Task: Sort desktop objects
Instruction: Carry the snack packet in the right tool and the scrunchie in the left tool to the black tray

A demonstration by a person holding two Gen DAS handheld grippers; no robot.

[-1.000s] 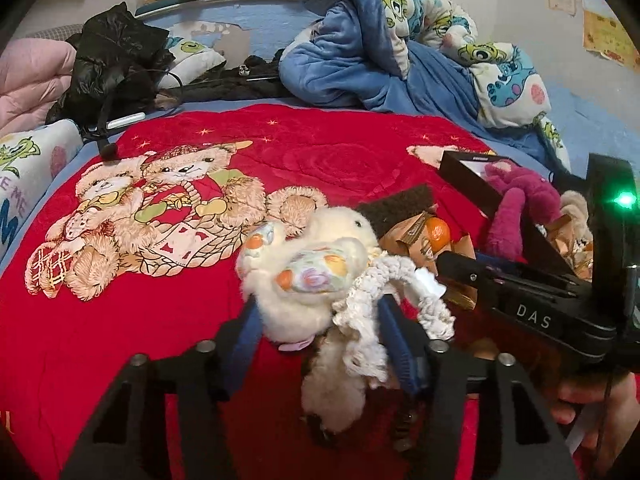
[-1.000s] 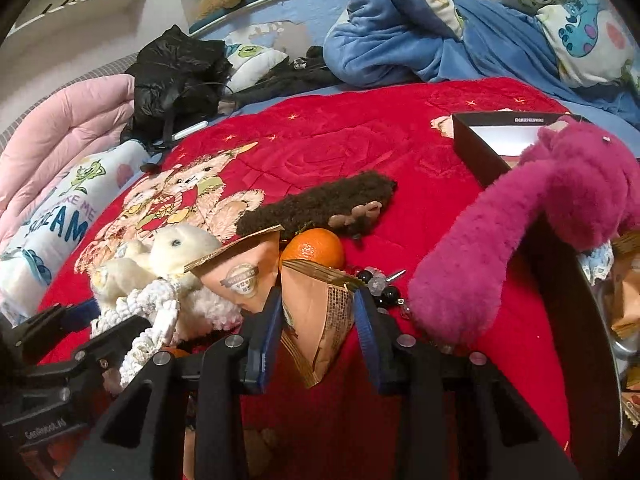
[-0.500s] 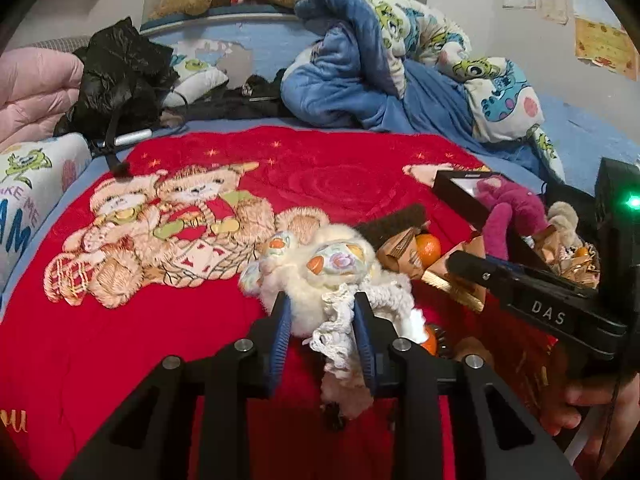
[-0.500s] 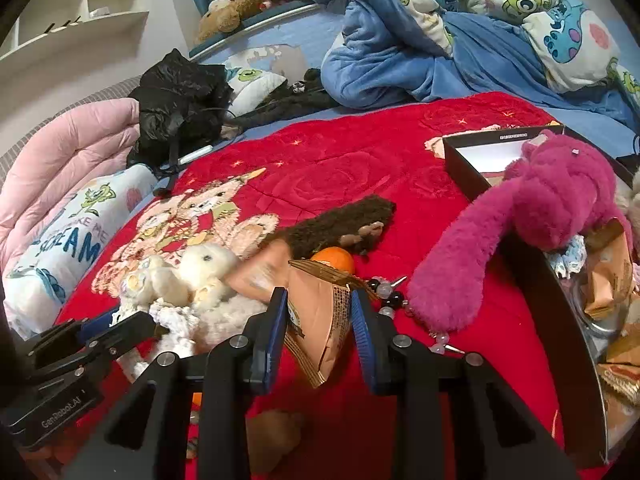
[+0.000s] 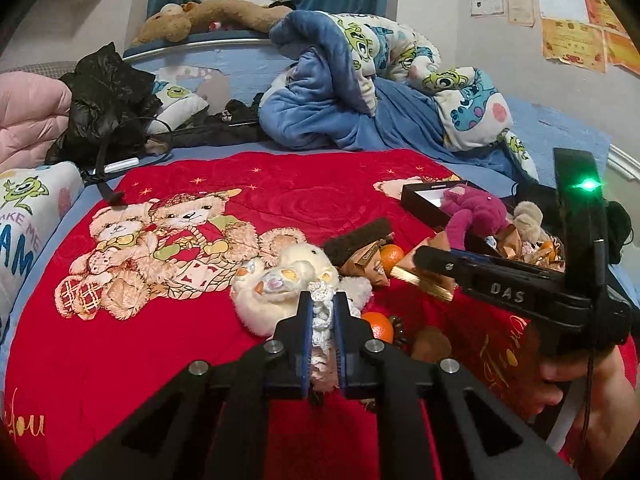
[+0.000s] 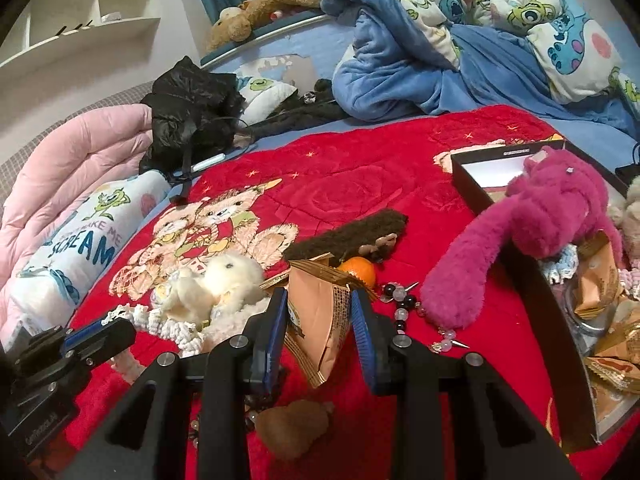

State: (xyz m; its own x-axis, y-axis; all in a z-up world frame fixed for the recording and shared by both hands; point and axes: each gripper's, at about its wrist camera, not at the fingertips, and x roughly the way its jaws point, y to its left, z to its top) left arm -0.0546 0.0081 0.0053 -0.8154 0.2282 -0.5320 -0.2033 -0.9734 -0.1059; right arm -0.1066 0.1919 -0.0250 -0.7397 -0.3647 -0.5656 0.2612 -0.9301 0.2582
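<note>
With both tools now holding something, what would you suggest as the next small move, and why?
Probably carry the right tool rightwards to the black box and drop its brown snack packet there. Similar packets already lie in the box beside the pink plush, and this packet is gripped and clear of the red blanket. The left tool, just closed on the white crochet cord, can follow.

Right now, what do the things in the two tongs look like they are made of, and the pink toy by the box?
Left tongs: white crochet piece, looks like cotton yarn, knotted loops, matte. Right tongs: tan packet, crisp folds and print with a slight sheen, probably coated paper or foil, hard to say. Pink toy: plush, long fuzzy pile, likely synthetic.
</note>
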